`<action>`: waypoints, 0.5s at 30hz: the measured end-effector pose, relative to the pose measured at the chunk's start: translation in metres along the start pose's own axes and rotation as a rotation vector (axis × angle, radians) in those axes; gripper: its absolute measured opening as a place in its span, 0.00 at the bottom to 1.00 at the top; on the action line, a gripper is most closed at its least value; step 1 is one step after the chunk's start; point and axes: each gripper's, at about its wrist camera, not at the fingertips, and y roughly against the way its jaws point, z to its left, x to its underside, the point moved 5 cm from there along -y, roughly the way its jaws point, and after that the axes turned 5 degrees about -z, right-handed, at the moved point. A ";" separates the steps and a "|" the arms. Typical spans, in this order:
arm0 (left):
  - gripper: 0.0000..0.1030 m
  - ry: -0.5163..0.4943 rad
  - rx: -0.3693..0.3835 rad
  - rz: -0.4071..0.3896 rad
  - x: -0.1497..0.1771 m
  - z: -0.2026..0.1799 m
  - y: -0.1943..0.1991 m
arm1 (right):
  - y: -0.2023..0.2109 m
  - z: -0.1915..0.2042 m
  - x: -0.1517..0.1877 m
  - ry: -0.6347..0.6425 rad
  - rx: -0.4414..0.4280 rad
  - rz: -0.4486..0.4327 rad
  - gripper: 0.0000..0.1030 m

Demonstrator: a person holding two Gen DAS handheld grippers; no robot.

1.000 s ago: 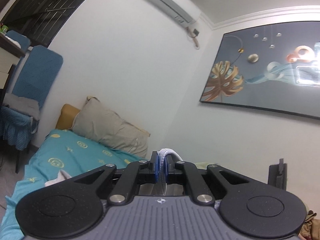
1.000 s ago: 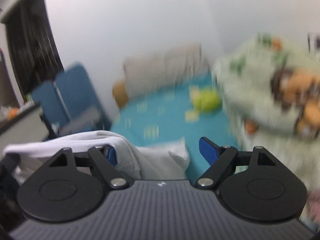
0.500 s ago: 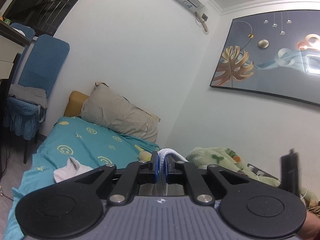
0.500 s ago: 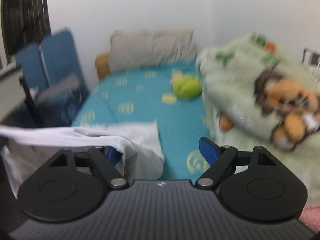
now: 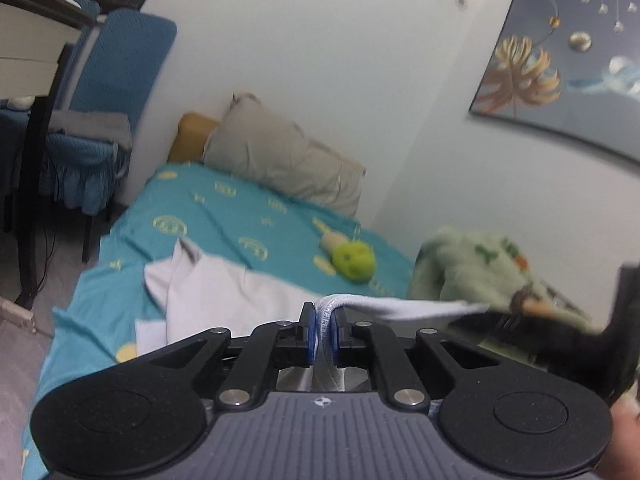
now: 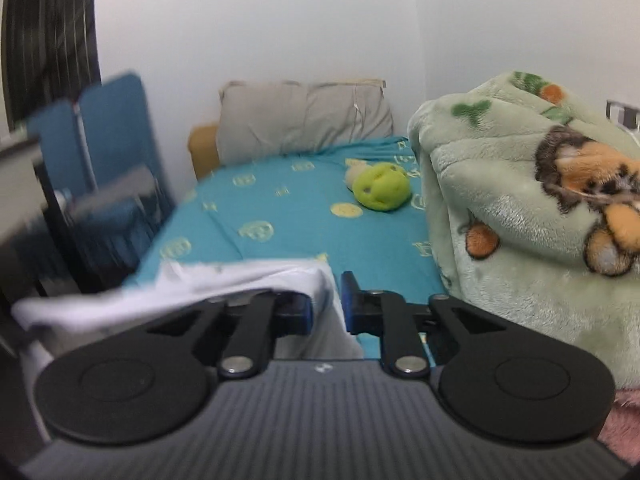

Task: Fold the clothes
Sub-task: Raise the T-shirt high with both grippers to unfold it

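A white garment (image 5: 224, 292) hangs over the near end of a teal bed (image 5: 224, 208). My left gripper (image 5: 322, 330) is shut on its ribbed edge, which stretches taut to the right. In the right wrist view the same white garment (image 6: 224, 280) drapes between the blue pads of my right gripper (image 6: 328, 308), whose jaws are nearly closed on the cloth. The dark shape at the right of the left wrist view is my right gripper (image 5: 624, 320), blurred.
A grey pillow (image 6: 304, 120) lies at the bed's head. A green plush toy (image 6: 382, 186) sits on the sheet. A green animal-print blanket (image 6: 520, 208) is heaped on the right. A blue chair (image 5: 120, 80) and desk (image 5: 36, 40) stand left.
Both grippers have tilted down towards the bed. My right gripper's jaws have closed from wide open onto the white cloth. The garment now stretches between the two grippers.
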 end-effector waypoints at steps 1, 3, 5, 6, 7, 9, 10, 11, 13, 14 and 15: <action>0.10 -0.015 -0.003 0.021 0.006 0.000 -0.005 | 0.002 -0.002 -0.002 -0.022 -0.012 -0.007 0.13; 0.11 -0.039 -0.008 0.050 0.015 -0.003 -0.012 | 0.002 -0.003 -0.006 -0.040 -0.026 -0.008 0.12; 0.14 -0.050 -0.001 0.072 0.025 -0.007 -0.019 | 0.002 -0.004 -0.007 -0.058 -0.044 -0.004 0.12; 0.16 -0.059 -0.001 0.079 0.029 -0.010 -0.021 | 0.002 -0.004 -0.007 -0.066 -0.052 -0.002 0.11; 0.22 -0.069 -0.002 0.086 0.034 -0.013 -0.024 | 0.003 -0.003 -0.007 -0.073 -0.059 -0.002 0.11; 0.32 -0.087 -0.019 0.097 0.042 -0.018 -0.030 | 0.006 -0.001 -0.007 -0.087 -0.074 -0.007 0.11; 0.34 -0.099 -0.034 0.101 0.047 -0.022 -0.035 | 0.008 -0.001 -0.007 -0.095 -0.084 -0.010 0.11; 0.34 -0.111 -0.049 0.105 0.051 -0.026 -0.039 | 0.009 0.000 -0.008 -0.102 -0.094 -0.016 0.11; 0.36 -0.147 -0.099 0.117 0.059 -0.029 -0.046 | 0.012 0.001 -0.011 -0.110 -0.105 -0.032 0.11; 0.37 -0.164 -0.125 0.124 0.064 -0.031 -0.050 | 0.014 0.000 -0.013 -0.116 -0.105 -0.041 0.11; 0.40 -0.161 -0.153 0.131 0.066 -0.028 -0.050 | 0.015 -0.002 -0.014 -0.123 -0.099 -0.050 0.11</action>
